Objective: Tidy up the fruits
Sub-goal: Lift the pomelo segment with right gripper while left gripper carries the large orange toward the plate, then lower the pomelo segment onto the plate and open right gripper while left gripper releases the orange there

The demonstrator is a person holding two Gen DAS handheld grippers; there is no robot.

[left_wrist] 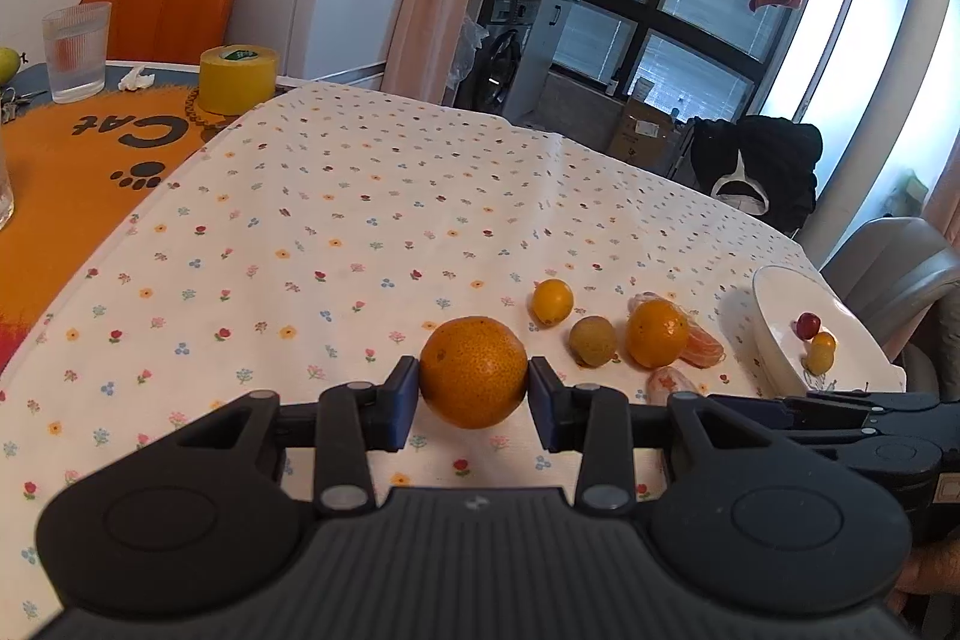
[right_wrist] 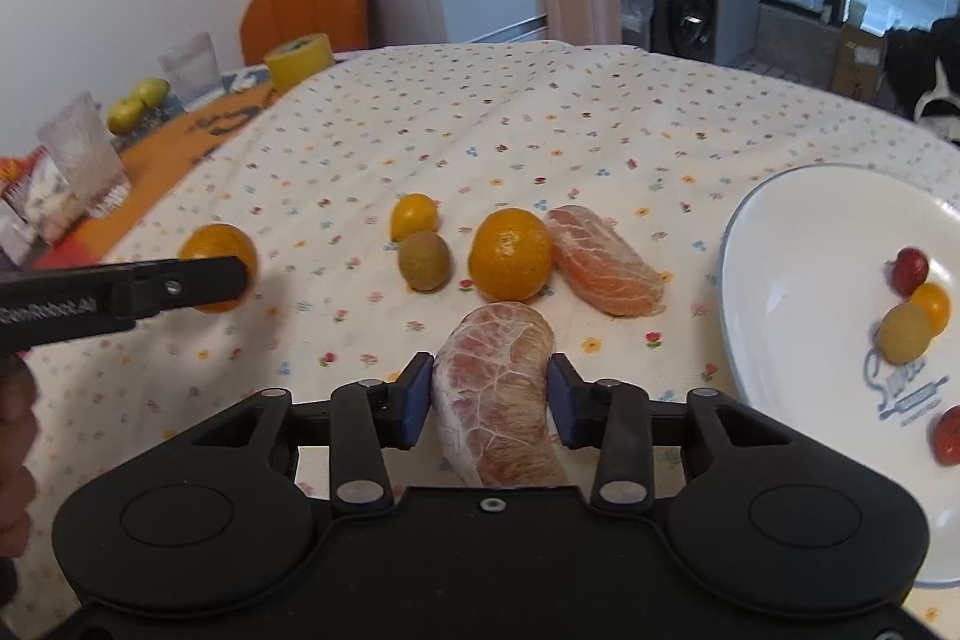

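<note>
The left gripper [left_wrist: 474, 400] clamps a mandarin [left_wrist: 474, 372]. The right gripper [right_wrist: 491, 400] pinches a peeled pomelo segment [right_wrist: 498, 394] beside the white plate [right_wrist: 798, 244].

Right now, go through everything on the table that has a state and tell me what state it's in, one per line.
left gripper: shut on large orange
right gripper: shut on peeled citrus segment
second peeled segment: lying loose on tablecloth
smaller orange: loose, ungripped
white plate: holds small fruits
ribbed glass: upright
</note>
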